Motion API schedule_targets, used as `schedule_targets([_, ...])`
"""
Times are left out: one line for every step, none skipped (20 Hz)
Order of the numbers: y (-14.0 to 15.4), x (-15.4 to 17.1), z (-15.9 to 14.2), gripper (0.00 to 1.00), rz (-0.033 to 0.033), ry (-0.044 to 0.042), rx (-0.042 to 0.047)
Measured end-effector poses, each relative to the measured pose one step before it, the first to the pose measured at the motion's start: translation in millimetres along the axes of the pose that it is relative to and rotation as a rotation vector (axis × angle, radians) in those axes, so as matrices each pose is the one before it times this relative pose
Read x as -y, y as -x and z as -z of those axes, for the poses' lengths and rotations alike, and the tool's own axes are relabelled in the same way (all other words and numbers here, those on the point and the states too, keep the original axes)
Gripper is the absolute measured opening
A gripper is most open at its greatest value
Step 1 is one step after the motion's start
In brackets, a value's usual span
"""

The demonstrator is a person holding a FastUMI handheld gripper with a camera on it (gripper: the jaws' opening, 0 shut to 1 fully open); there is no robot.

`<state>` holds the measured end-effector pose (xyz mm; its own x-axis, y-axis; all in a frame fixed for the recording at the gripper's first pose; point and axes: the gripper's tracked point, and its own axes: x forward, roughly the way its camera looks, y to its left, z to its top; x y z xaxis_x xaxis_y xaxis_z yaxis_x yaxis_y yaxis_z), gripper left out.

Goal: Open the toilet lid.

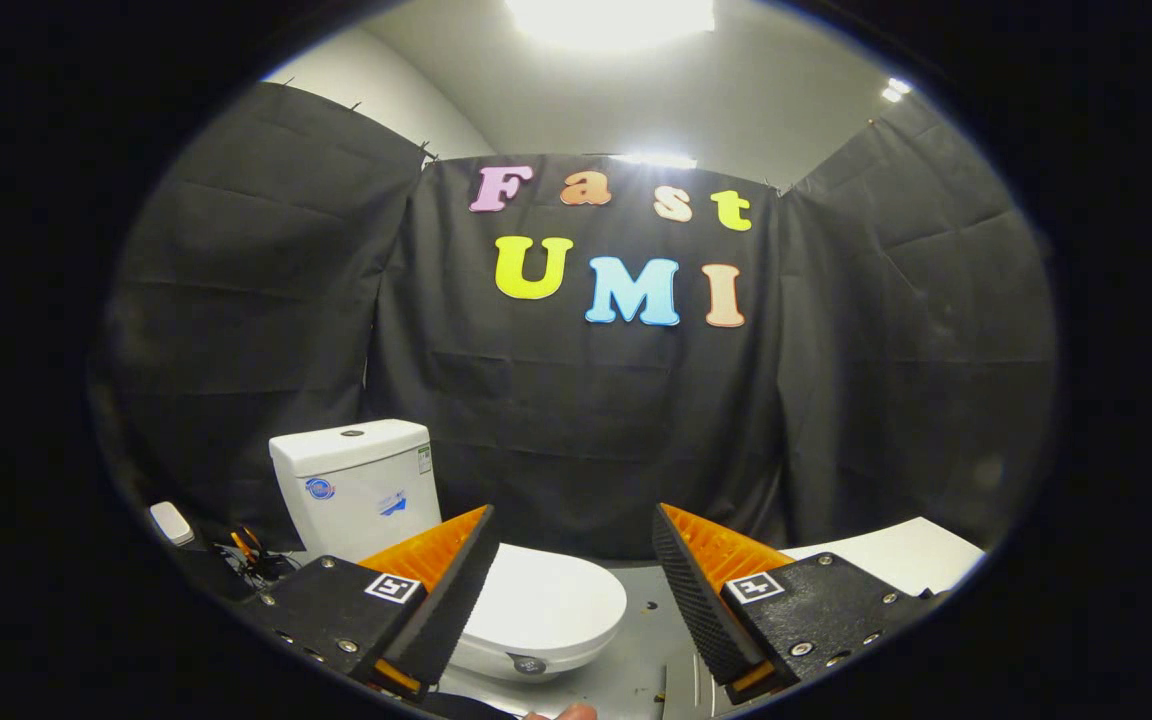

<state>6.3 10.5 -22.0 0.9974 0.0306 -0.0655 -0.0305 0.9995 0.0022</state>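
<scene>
Two claw [572,530] fingers spread — smooth rounded lid [548,605] closed.

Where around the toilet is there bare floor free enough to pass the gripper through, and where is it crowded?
Free: the grey floor between the closed toilet lid and the white board, just ahead of the open gripper. Crowded: beside the tank, where cables and a small white box lie against the black cloth wall.
</scene>
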Motion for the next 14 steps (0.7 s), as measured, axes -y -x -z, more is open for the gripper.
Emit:
schedule_targets([-0.24,-0.21,2.88,0.95,-0.00112,-0.00557,-0.00471])
schedule_targets([-0.01,-0.62,0.02,0.95,-0.00382,-0.00527,-0.00239])
schedule_targets([1.52,-1.6,0.84,0.95,-0.00301,-0.00302,0.00152])
schedule_targets([0.35,0.3,0.41,0.95,0.00062,-0.00111,-0.00041])
schedule_targets([-0.94,1.12,2.21,0.95,0.00305,-0.00038,-0.00195])
schedule_targets([-0.86,0.18,1.49,0.95,0.00193,-0.00155,-0.00373])
schedule_targets([-1.22,-1.5,2.79,0.95,-0.00181,-0.00132,-0.00271])
schedule_targets([-1.49,-1.36,2.19,0.95,-0.00362,0.00358,-0.00373])
schedule_targets([-1.81,0.52,4.94,0.95,0.00268,0.00946,-0.00755])
schedule_targets([-0.32,1.03,3.17,0.95,0.00597,0.01218,-0.0031])
schedule_targets([-1.66,0.95,3.3,0.95,0.00534,0.00407,-0.00497])
schedule_targets([-1.57,-1.04,3.84,0.95,-0.00138,-0.00442,-0.00573])
schedule_targets([-1.6,-1.86,4.46,0.95,-0.00247,-0.01071,-0.00338])
schedule_targets([-1.84,-0.54,3.75,0.95,-0.00221,-0.01356,-0.00486])
